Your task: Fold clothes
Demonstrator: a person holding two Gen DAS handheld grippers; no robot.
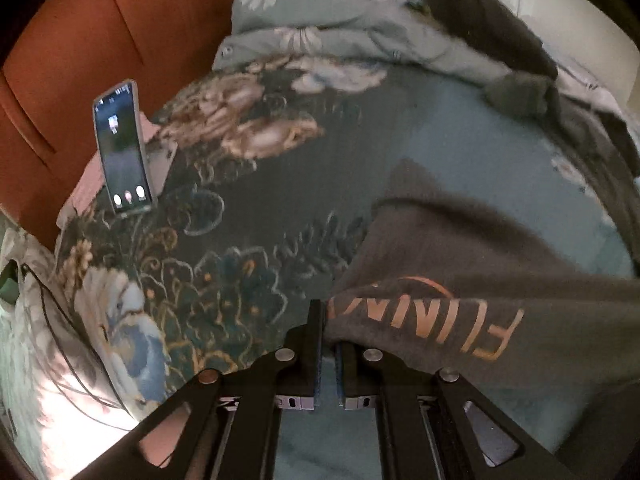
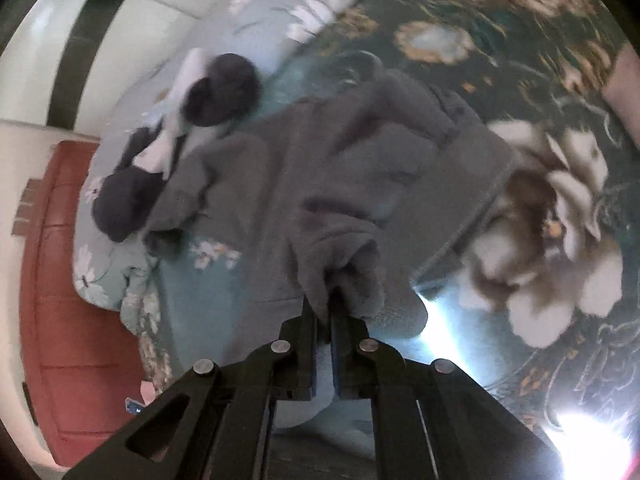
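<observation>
**Grey sweatshirt pinched in both grippers over the bed**

Fabric sits between your jaws on both sides. Your left gripper (image 1: 329,332) is clamped on an edge of the grey sweatshirt (image 1: 460,280), low in the left wrist frame — the orange lettering (image 1: 460,328) runs just to the right of the pads. Your right gripper (image 2: 325,300) is closed on a bunched fold of the same sweatshirt (image 2: 340,168), which spreads up through the centre of that frame. The garment lies on the dark floral bedspread (image 1: 260,208). At left in the left view, a phone (image 1: 122,148) leans upright beside the orange headboard (image 1: 80,40). Darker clothes (image 1: 492,28) lie on the pale floral quilt (image 1: 320,8) at upper right — blurred, so you cannot tell what they are.
</observation>
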